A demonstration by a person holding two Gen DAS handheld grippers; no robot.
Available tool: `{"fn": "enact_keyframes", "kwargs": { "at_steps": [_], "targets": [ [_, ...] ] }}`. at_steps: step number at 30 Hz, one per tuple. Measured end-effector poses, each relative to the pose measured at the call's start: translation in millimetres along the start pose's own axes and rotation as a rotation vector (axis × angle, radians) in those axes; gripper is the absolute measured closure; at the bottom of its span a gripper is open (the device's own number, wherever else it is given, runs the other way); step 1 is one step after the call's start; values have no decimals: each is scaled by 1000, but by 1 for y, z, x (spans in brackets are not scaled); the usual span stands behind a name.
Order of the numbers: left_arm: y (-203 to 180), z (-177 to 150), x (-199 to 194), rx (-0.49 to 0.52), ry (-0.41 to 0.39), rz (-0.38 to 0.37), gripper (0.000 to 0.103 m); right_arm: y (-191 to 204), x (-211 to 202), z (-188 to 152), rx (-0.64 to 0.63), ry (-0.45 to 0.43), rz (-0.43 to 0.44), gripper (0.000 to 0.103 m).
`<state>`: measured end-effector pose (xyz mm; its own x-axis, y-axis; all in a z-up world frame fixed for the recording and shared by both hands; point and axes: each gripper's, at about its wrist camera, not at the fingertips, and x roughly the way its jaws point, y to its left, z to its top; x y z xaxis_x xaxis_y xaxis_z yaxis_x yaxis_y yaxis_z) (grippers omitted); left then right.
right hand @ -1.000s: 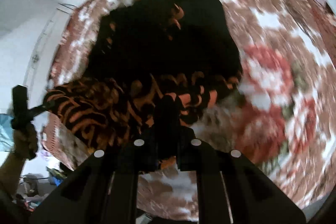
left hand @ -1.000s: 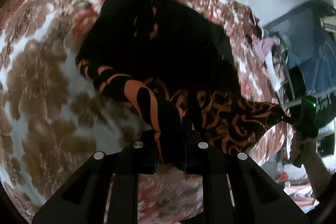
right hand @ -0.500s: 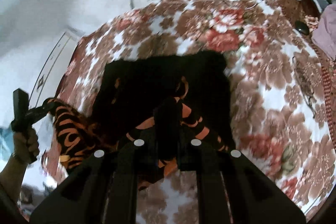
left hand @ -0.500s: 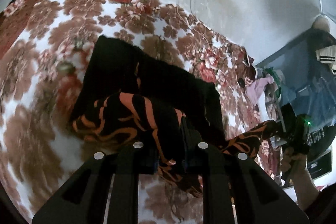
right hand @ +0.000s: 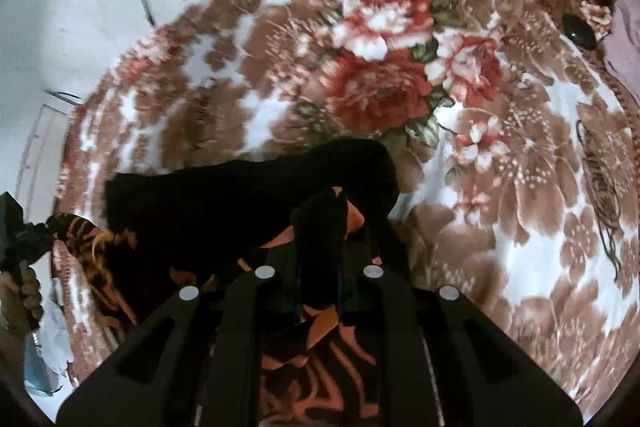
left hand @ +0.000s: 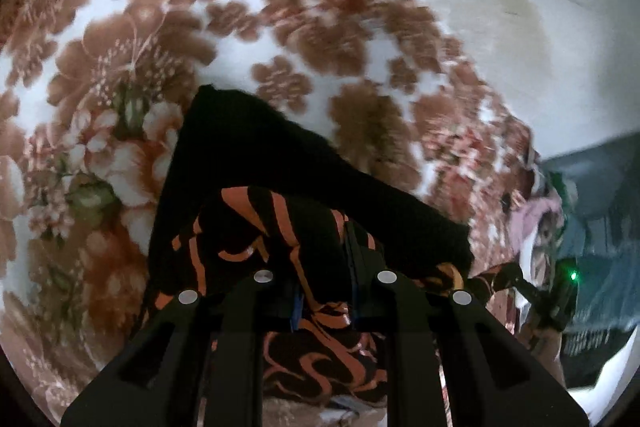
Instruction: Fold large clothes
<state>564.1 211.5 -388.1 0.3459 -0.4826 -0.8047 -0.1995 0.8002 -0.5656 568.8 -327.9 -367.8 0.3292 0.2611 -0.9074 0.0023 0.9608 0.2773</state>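
Left gripper [left hand: 324, 267] pinches a bunched fold of the black-and-orange garment [left hand: 256, 227]; right gripper [right hand: 320, 251] likewise clamped on cloth. Both point steeply down. Beyond the fingers the garment's black panel lies on the floral blanket [right hand: 400, 75] (edges blurred).

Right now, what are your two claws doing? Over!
Left gripper and right gripper both shut on the black-and-orange garment. Garment over the floral blanket. Nothing in the way.

Home bedroom, floral blanket [right hand: 500, 155] on bed, clothes pile [left hand: 536, 223], plastered wall [left hand: 520, 7]
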Motion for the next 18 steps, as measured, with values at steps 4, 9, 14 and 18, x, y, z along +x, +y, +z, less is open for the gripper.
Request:
{"fn": "enact_keyframes", "kwargs": {
  "at_steps": [4,9,14,18],
  "targets": [
    [21,38,32,-37,37,50,87,-8,33,29,-2,47,-15,91],
    [41,73,50,-140,38,22,87,-18,60,67,1,100,-19,91],
    [74,98,70,-272,43,23,87,-47,93,90,57,179,-1,91],
    [92,97,92,-312,77,24,86,-69,125,81,92,255,30,92]
  ]
}}
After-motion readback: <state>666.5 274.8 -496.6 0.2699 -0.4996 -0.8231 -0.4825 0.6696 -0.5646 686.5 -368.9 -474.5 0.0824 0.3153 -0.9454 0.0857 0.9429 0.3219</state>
